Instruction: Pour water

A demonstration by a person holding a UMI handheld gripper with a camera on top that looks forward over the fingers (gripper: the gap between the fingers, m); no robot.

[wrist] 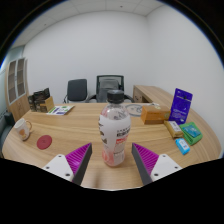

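A clear plastic bottle with a white and red label stands upright on the wooden table. It stands between my fingers, with a gap at each side. My gripper is open, and its purple pads flank the bottle's lower part. A white cup stands on the table far to the left, beyond the left finger. A round red dish lies just to the right of it.
A wooden box, a purple box, a green box and a blue packet stand to the right. Two office chairs stand behind the table. Books lie at the back left.
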